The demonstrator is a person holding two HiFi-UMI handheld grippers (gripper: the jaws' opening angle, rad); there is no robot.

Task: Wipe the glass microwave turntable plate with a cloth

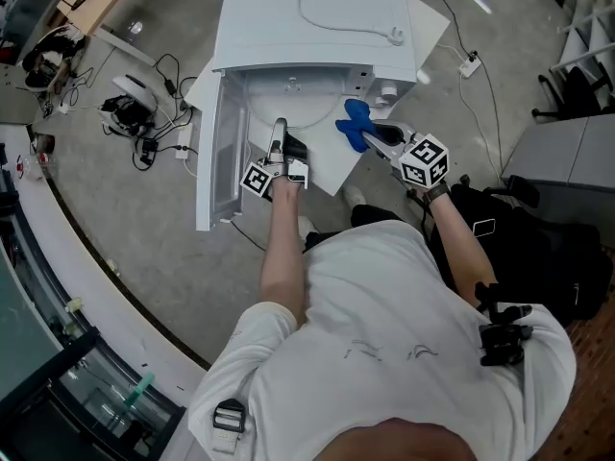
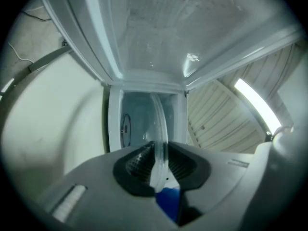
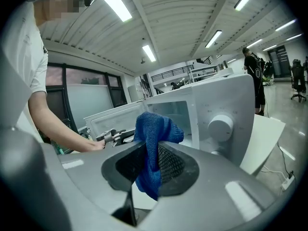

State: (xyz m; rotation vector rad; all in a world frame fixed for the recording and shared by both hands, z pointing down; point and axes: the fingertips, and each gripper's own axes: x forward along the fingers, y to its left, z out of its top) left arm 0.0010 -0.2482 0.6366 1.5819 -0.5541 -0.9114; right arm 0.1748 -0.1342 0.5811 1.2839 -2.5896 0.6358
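Set in a wide hall under a ribbed ceiling (image 3: 159,13) fitted with long strip lights (image 3: 113,4). Floored in bare grey concrete, with the floor (image 1: 125,257) bordered at the left of the head view by a curved white counter (image 1: 58,248). Littered with loose cables (image 1: 144,128) left of the appliance and with a black bag (image 1: 548,257) at the right, beside the person.

Placed the white microwave (image 1: 317,27) on a flat white board (image 1: 332,166) lying on the floor, with the door (image 1: 213,152) swung open to the left and the cavity facing the person. Carried a round knob (image 3: 220,126) on the control panel right of the cavity.

Held the glass turntable plate (image 2: 159,124) on edge at the mouth of the cavity. Clamped its near rim between the pads of the left gripper (image 2: 158,165), with the jaws drawn in to the thickness of the glass.

Pinched the blue cloth (image 3: 155,129) in the right gripper (image 3: 153,160), with the jaws clenched on its folds. Showed a bunch of cloth above the pads and a tail hanging below. Positioned that gripper just right of the open cavity, near the knob and apart from the plate.
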